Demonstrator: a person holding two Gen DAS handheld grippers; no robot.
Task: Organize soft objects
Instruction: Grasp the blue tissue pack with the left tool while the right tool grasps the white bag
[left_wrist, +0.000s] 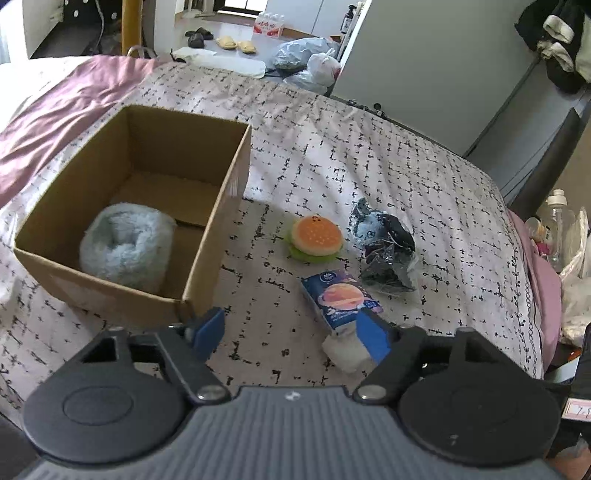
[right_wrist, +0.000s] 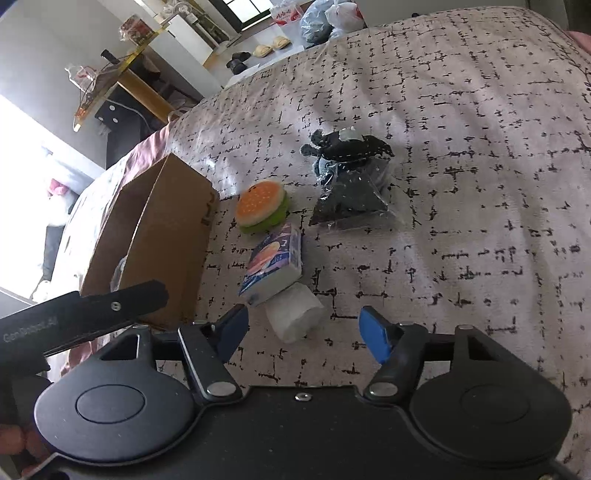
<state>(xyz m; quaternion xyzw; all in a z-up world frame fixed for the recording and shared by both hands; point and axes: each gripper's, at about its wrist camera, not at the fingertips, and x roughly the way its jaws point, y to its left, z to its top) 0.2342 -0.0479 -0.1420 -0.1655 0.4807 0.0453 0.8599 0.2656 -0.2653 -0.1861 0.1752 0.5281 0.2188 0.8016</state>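
An open cardboard box stands on the bed with a fluffy pale-blue item inside. Right of it lie a plush burger, a tissue pack, a white roll and a dark bagged item. My left gripper is open and empty, its right finger against the roll. In the right wrist view the box, burger, tissue pack, roll and bag show. My right gripper is open, its fingers either side of the roll.
The bed has a patterned cover and a pink sheet at the far left. Plastic bags and slippers lie on the floor beyond. Bottles and bags stand off the bed's right edge. The left gripper's body shows at left.
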